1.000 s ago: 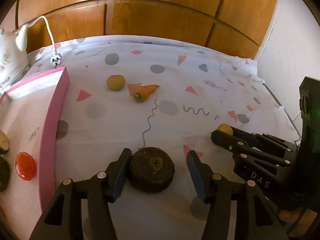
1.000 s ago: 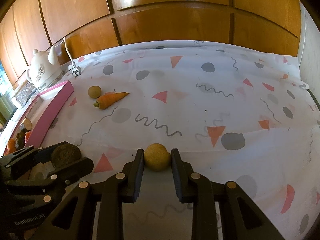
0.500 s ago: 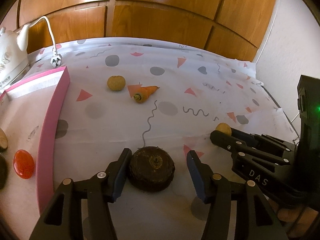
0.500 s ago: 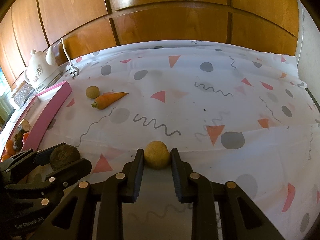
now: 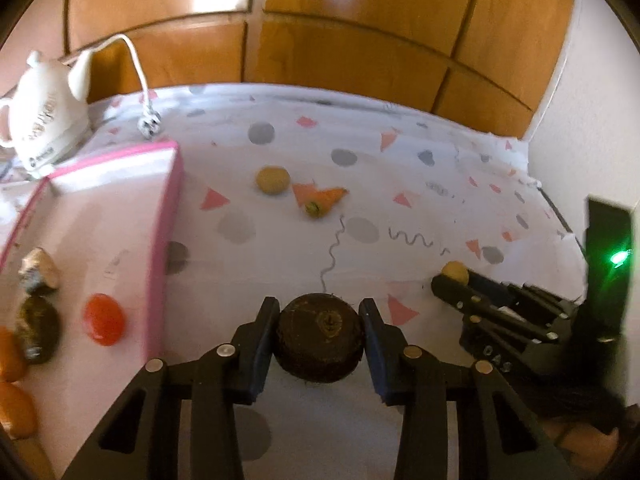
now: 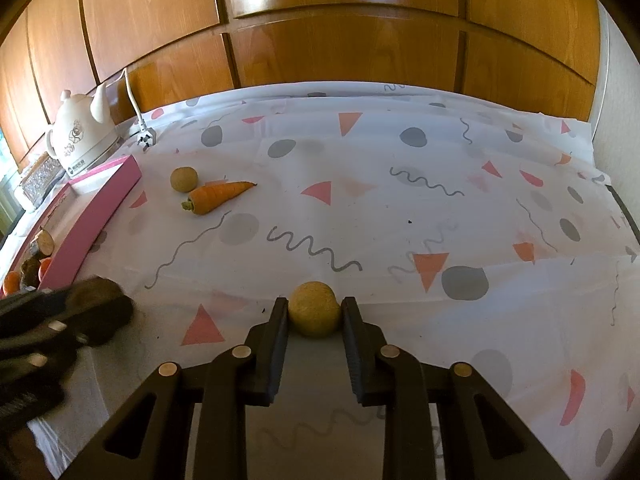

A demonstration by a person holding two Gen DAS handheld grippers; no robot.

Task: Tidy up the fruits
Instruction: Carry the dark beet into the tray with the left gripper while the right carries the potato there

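Note:
My left gripper (image 5: 319,334) is shut on a dark brown round fruit (image 5: 320,338) and holds it just above the patterned cloth, right of the pink-rimmed tray (image 5: 164,240). My right gripper (image 6: 314,320) is shut on a small yellow round fruit (image 6: 315,314); it also shows in the left wrist view (image 5: 455,271). A carrot (image 6: 218,196) and another yellow round fruit (image 6: 183,179) lie together on the cloth farther back. The tray holds a red fruit (image 5: 103,319), orange fruits (image 5: 12,408) and dark ones (image 5: 38,330).
A white electric kettle (image 6: 82,136) with a cord and plug (image 6: 146,136) stands at the back left behind the tray. Wooden panels (image 6: 340,40) close off the back. A white wall (image 5: 600,120) bounds the table on the right.
My left gripper has closed on the dark fruit and lifted it, shifting left toward the tray. My right gripper still holds the yellow fruit in place.

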